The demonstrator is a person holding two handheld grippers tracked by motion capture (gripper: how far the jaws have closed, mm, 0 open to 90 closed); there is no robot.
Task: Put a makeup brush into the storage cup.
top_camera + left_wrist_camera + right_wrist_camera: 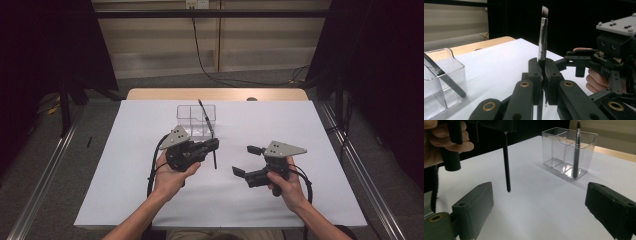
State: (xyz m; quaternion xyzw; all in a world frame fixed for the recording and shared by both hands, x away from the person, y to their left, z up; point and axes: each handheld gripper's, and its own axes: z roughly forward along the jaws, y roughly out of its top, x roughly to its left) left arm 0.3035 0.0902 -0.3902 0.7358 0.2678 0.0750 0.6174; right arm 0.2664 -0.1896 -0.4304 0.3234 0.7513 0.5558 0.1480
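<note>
Risk: brush (543,37) pinched upright in left gripper (543,75), above table, near clear organizer (196,120). Right gripper (248,160) jaws wide, empty. Thin handle could pivot or slip, miss compartment, tip organizer.

Bright, even light from overhead falls on the white table (280,200), and the sheet glows almost blown out in the high view while the surroundings on both sides sink into near black. Shadows are soft and short. In the left gripper view the makeup brush (543,32) stands fairly sharp against a dark backdrop, its metal ferrule catching a thin glint (the near jaws go slightly soft). The clear organizer (570,152) in the right gripper view picks up pale reflections along its edges and base, with a faint shadow beneath. The foreground jaws there are blurred. Everything looks a little grainy and low in resolution.
</note>
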